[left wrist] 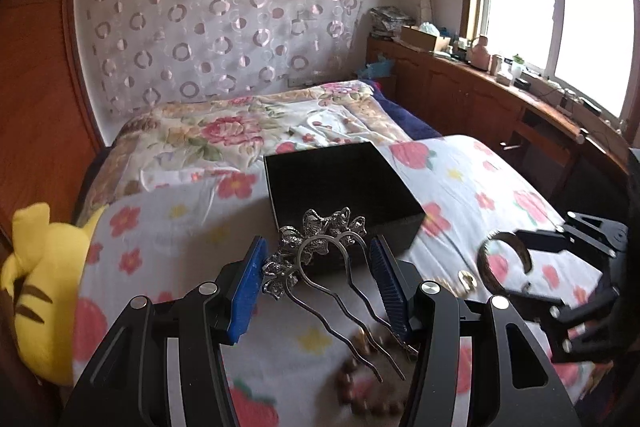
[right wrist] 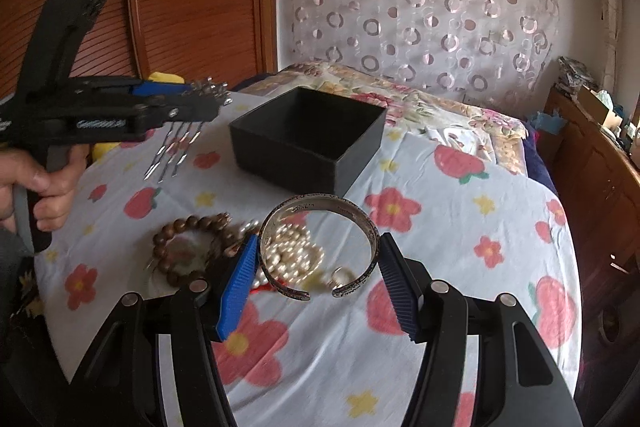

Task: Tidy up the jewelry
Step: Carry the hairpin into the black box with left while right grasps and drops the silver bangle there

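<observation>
My left gripper (left wrist: 318, 259) is shut on a silver flower hair comb (left wrist: 320, 251) and holds it above the bedspread, just short of the open black box (left wrist: 340, 183). In the right wrist view the left gripper (right wrist: 200, 99) shows at left with the comb's prongs (right wrist: 172, 151) hanging down. My right gripper (right wrist: 318, 267) is shut on a silver cuff bangle (right wrist: 320, 247), held above a pearl bracelet (right wrist: 292, 251) and beside a brown bead bracelet (right wrist: 192, 247). The black box (right wrist: 308, 135) stands beyond it. The right gripper and bangle (left wrist: 504, 259) also show in the left wrist view.
A floral bedspread (right wrist: 460, 227) covers the bed. A yellow plush toy (left wrist: 44, 283) lies at the left edge. A flowered quilt (left wrist: 240, 131) lies behind the box. A wooden cabinet (left wrist: 500, 99) with clutter runs along the window at right.
</observation>
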